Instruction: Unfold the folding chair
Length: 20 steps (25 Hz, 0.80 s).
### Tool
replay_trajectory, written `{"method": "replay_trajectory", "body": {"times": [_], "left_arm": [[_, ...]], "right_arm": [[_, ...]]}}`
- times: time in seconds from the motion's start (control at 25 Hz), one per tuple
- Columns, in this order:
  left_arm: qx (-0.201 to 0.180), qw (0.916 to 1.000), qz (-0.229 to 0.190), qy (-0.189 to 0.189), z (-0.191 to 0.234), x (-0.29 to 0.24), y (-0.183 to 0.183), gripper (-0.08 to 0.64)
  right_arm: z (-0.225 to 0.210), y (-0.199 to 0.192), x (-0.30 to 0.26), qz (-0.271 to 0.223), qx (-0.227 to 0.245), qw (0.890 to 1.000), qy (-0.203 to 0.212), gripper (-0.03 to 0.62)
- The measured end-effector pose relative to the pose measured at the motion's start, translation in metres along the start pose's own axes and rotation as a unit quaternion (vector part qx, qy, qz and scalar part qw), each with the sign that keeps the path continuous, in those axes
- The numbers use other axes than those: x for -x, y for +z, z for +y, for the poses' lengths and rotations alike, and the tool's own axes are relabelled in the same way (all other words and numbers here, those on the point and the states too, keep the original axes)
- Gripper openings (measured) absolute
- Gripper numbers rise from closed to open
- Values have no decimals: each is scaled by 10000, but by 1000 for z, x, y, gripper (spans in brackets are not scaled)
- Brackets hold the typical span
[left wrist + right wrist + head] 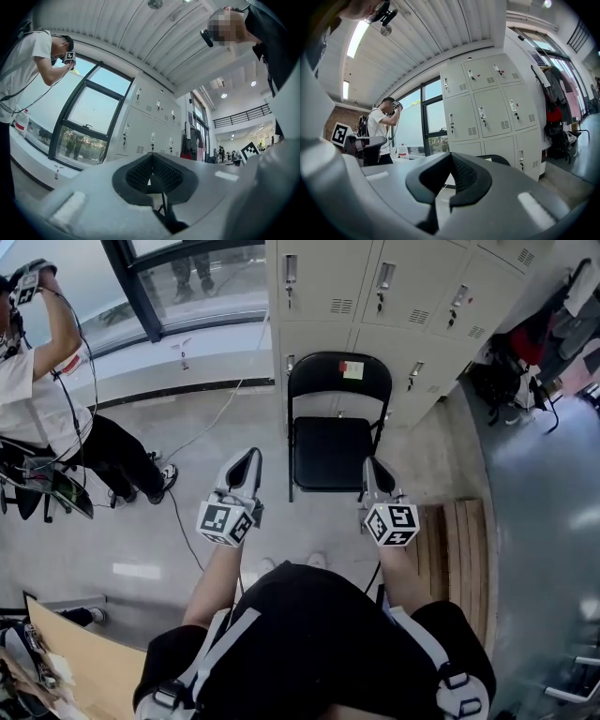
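Chair [330, 452] stands opened out against the lockers [375, 296], dead ahead, seat facing me. Left gripper [246, 465] and right gripper [375, 474] both closed, empty, flanking the seat front; right looks nearer

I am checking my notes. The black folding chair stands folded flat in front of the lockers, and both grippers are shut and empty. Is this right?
Not quite. The head view shows the folding chair unfolded, seat down. The rest holds: it stands in front of the lockers, and the left gripper and right gripper are shut and empty.
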<state>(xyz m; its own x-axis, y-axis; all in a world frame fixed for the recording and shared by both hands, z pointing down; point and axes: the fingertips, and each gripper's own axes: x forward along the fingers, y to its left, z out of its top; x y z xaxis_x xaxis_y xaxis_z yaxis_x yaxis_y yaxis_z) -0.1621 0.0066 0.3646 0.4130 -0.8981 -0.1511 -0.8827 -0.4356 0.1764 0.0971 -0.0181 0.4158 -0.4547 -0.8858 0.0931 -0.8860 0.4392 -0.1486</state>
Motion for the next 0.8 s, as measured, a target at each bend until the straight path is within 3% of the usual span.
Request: {"method": "replay_trajectory", "body": {"times": [0.52, 0.8], "left_arm": [[241, 9994, 180, -141, 22, 2, -15, 0], [178, 9992, 152, -334, 19, -13, -11, 0]], "right_arm": [[14, -9, -7, 53, -98, 9998, -169, 3], [12, 4, -17, -64, -38, 9997, -236, 3]]}}
